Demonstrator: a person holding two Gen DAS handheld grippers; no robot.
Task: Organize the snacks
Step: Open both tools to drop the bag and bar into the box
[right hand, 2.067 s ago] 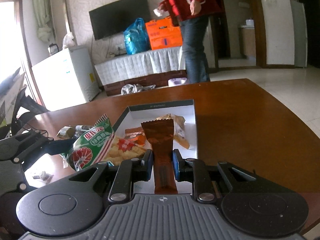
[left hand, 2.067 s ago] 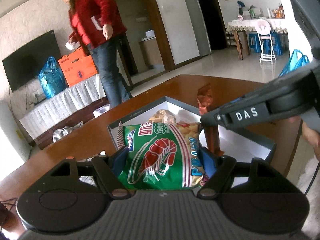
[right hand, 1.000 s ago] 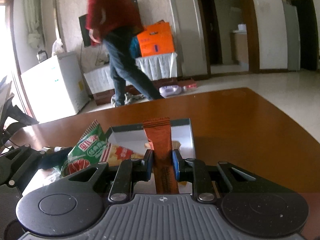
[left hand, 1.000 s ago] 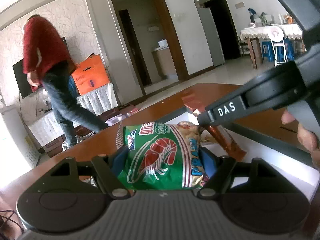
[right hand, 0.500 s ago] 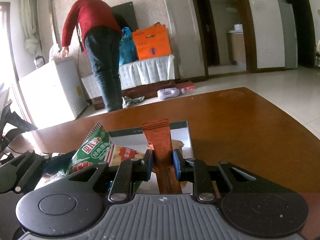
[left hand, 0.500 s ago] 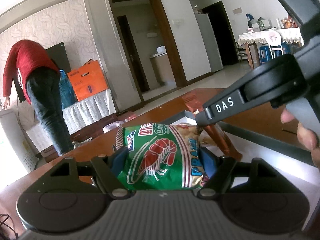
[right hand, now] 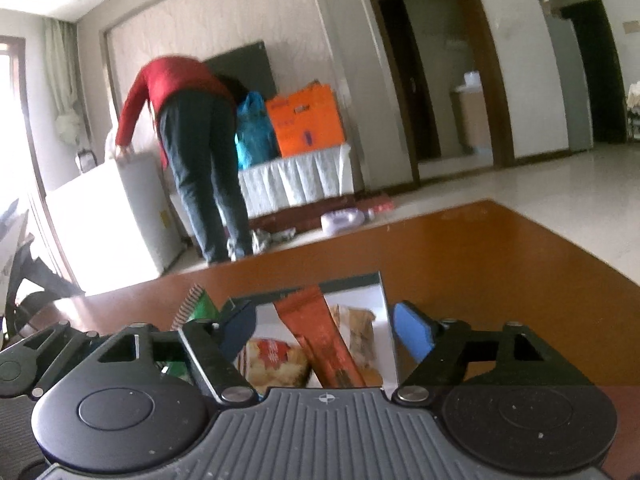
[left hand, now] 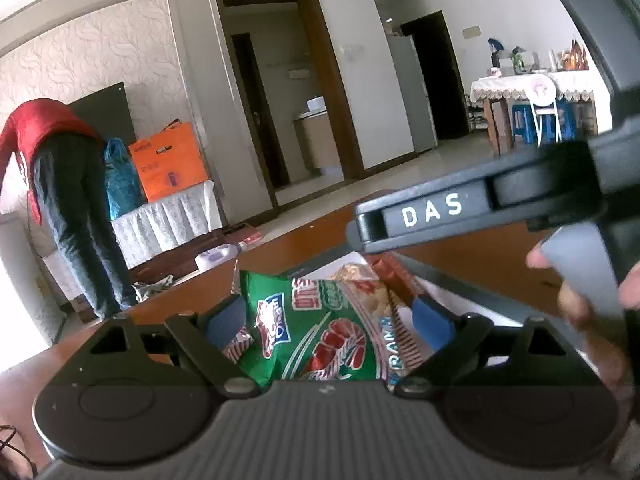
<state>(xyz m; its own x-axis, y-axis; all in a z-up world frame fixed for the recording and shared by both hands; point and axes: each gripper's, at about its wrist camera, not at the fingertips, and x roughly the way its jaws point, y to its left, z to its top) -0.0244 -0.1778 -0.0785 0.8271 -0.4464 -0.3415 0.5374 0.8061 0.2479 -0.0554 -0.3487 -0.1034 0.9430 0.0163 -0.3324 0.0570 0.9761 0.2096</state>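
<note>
Left gripper [left hand: 326, 316] released, jaws just widened, crinkled green prawn-cracker bag [left hand: 320, 332] loose between them. Right gripper [right hand: 324, 330] released too, jaws just sprung apart, slim orange-brown foil sachet [right hand: 326, 340] leaning free inside white shallow cardboard box [right hand: 356, 292] on brown wooden surface [right hand: 480, 264].

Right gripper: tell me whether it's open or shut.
Open. The right gripper has just been opening; its blue pads stand clear of the brown packet leaning between them.
</note>
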